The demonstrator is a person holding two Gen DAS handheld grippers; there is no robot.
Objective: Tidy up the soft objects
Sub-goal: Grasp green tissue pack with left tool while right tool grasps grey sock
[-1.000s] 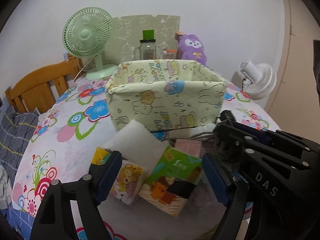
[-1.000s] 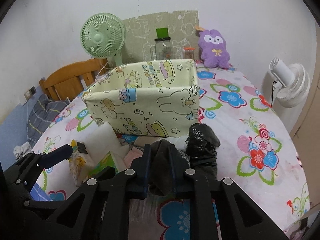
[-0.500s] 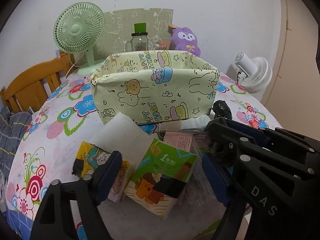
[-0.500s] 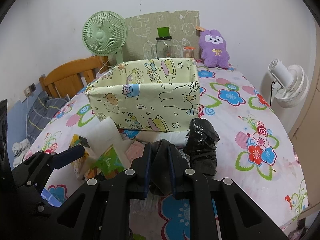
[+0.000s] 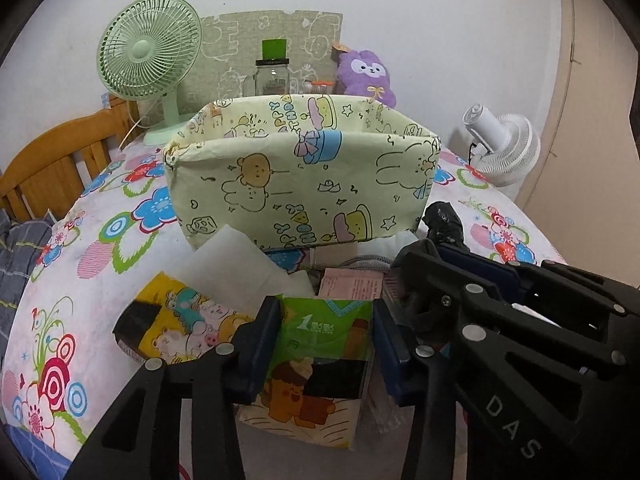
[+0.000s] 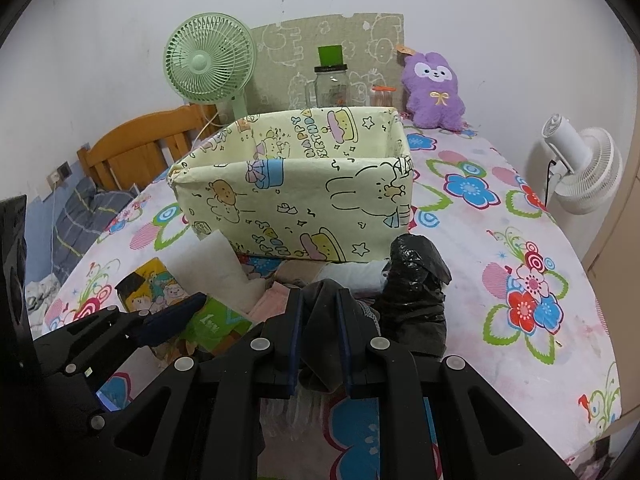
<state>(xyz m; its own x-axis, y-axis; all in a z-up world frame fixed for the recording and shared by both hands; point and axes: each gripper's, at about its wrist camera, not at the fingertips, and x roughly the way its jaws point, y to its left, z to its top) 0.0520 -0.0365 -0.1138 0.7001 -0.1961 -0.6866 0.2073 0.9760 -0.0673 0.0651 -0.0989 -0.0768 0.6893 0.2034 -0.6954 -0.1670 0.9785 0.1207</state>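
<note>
My left gripper (image 5: 325, 344) is shut on a green tissue pack (image 5: 320, 356), also seen in the right wrist view (image 6: 216, 326). A yellow tissue pack (image 5: 176, 328) lies left of it, with white padding (image 5: 240, 264) and a pink pack (image 5: 352, 286) behind. My right gripper (image 6: 319, 340) is shut on a dark grey cloth (image 6: 320, 344). A crumpled black plastic bag (image 6: 416, 296) sits just right of it. The yellow cartoon-print fabric box (image 5: 304, 184) stands open behind the pile; its inside is hidden.
A floral tablecloth (image 6: 520, 248) covers the round table. A green fan (image 5: 150, 52), a glass jar (image 5: 274, 76) and a purple plush (image 6: 434, 92) stand behind the box. A white fan (image 6: 580, 172) is at the right edge, a wooden chair (image 5: 52, 160) at the left.
My left gripper moved forward and shut on the green tissue pack. My right gripper stayed shut on the dark cloth and barely moved.
</note>
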